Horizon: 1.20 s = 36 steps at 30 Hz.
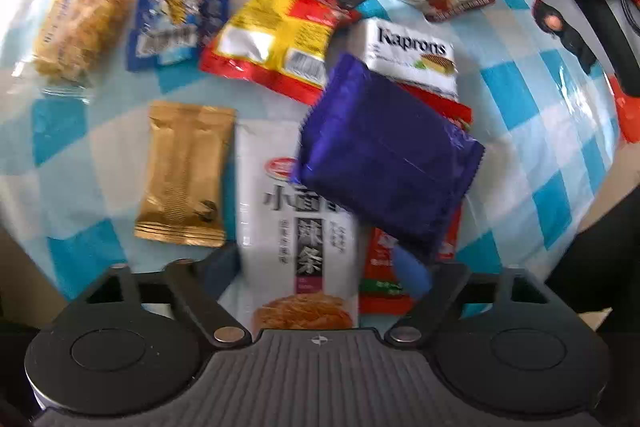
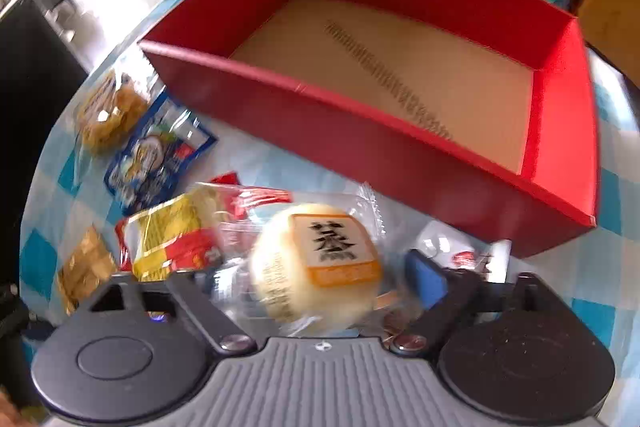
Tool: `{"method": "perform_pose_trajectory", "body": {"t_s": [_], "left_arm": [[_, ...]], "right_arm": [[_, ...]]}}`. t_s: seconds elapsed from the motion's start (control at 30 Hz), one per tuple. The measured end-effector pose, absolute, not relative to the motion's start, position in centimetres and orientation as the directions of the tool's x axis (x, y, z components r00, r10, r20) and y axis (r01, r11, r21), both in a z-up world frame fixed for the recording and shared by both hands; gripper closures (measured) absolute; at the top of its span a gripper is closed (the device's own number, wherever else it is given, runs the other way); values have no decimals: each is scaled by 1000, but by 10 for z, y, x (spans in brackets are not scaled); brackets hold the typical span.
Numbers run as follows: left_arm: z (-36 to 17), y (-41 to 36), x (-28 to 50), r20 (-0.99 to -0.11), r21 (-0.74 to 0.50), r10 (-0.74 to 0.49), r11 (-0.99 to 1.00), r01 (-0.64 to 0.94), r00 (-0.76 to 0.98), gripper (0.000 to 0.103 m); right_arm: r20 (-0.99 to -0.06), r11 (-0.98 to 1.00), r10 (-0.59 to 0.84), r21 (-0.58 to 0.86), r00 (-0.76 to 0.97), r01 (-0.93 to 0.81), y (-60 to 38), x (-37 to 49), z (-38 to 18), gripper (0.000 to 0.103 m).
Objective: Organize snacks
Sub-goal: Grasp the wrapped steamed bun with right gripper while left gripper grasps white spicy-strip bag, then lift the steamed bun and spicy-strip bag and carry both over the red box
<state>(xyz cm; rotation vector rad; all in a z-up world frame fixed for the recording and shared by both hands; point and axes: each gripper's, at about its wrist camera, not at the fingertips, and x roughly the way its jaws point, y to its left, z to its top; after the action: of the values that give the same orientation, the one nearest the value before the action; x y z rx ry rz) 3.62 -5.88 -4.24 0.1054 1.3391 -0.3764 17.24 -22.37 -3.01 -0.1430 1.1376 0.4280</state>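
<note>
Nearest in the right wrist view, the right gripper (image 2: 320, 283) has a wrapped pale bun (image 2: 320, 263) between its jaws; one blue pad shows beside the wrapper, the other is hidden, so actual pinching is hard to confirm. Just beyond, the red box (image 2: 360, 123) sits open, its cardboard floor bare, near wall close. In the left wrist view, the left gripper (image 1: 332, 267) is spread wide, its blue pad touching a purple packet (image 1: 384, 155) tilted over a white pouch (image 1: 296, 227). Farther, gold sachet (image 1: 184, 175), yellow-red bag (image 1: 276, 35), Kaprons box (image 1: 412, 55), partly covered, on the checked cloth (image 1: 540, 131).
</note>
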Motion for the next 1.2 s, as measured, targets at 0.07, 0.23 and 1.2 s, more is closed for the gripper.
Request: {"method": "perform_pose_trajectory", "body": {"t_s": [0.07, 0.23, 1.2], "left_arm": [[-39, -53, 38, -960, -132, -200, 941, 311, 195, 40], [-33, -32, 37, -953, -183, -233, 952, 245, 195, 52], [-23, -44, 31, -969, -50, -94, 980, 191, 228, 51]], "right_arm": [[-900, 917, 258, 113, 352, -383, -229, 170, -27, 38], [-895, 934, 235, 100, 378, -343, -238, 156, -18, 44], [-804, 930, 321, 166, 501, -329, -251, 138, 29, 48]]}}
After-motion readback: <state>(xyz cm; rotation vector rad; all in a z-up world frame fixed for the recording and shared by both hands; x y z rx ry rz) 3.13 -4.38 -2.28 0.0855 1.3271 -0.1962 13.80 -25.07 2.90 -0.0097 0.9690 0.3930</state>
